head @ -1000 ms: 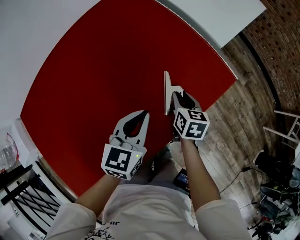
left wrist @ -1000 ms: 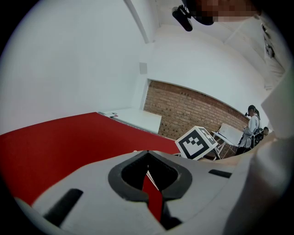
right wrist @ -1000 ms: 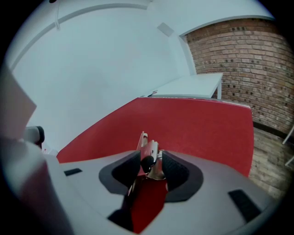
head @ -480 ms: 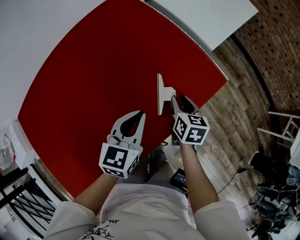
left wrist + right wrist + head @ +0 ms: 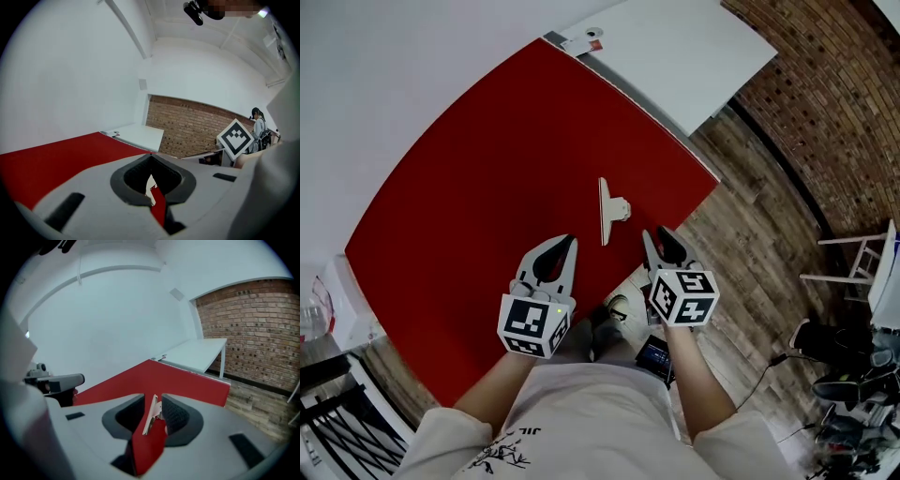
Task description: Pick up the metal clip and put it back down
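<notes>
The metal clip (image 5: pixel 609 211) lies on the red table top (image 5: pixel 478 178), near its right edge, touched by nothing. My right gripper (image 5: pixel 661 239) hangs a short way behind it, toward me; its jaws have just been closing a little but stand open with nothing between them. In the right gripper view the clip (image 5: pixel 151 416) shows through the gap of the right gripper (image 5: pixel 153 399), well ahead of the tips. My left gripper (image 5: pixel 558 248) floats over the table left of the clip, tips together, holding nothing. The left gripper (image 5: pixel 150 158) looks shut in its own view too.
A white table (image 5: pixel 675 56) butts against the red one's far edge, with a small tag (image 5: pixel 591 37) at its corner. Wooden floor (image 5: pixel 750 244) and a brick wall (image 5: pixel 834 103) lie to the right. Cables and gear (image 5: pixel 853 375) clutter the floor at lower right.
The right gripper has drawn back from the clip's handle toward me and lifted; the clip stays on the table. The left gripper has lifted and drawn back as well.
</notes>
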Tool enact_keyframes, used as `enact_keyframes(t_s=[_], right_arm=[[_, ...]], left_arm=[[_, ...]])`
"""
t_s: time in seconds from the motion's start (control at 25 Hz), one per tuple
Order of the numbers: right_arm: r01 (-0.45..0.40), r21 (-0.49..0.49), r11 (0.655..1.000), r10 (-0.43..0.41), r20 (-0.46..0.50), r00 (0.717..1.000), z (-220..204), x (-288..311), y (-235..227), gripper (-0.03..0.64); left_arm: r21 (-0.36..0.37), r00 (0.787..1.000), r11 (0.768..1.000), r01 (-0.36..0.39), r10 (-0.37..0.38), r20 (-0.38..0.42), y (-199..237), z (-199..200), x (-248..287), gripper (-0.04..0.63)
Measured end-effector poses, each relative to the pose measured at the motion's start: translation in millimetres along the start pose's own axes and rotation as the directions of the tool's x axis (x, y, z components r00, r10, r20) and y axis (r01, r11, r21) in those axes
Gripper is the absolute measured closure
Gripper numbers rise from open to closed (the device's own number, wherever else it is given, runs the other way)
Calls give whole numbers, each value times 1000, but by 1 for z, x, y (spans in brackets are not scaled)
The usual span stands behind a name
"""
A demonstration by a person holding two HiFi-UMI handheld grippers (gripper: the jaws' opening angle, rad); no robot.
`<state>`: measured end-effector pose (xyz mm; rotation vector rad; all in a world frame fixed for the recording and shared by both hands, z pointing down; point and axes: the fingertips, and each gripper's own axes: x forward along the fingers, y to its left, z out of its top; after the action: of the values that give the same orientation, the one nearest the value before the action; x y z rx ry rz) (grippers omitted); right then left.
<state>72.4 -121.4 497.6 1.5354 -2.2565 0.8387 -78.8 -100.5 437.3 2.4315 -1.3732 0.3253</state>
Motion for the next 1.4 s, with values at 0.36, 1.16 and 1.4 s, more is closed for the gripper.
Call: enact_keyframes(t_s=[0.36,1.16,1.4], right_arm=[[30,-51,998,-25,103,994,23,-82,26,597],[-7,-122,993,21,119,993,16,-138,70,612],[-16,-115,993,31,129,991,16,-142,71,612]], left_arm=[[27,999,999,23,-23,28,-34,16,-40,591],[53,998,998,37,-39,44,-65,25,-69,591],[58,998,998,32,-35,54,-69,28,-73,591]])
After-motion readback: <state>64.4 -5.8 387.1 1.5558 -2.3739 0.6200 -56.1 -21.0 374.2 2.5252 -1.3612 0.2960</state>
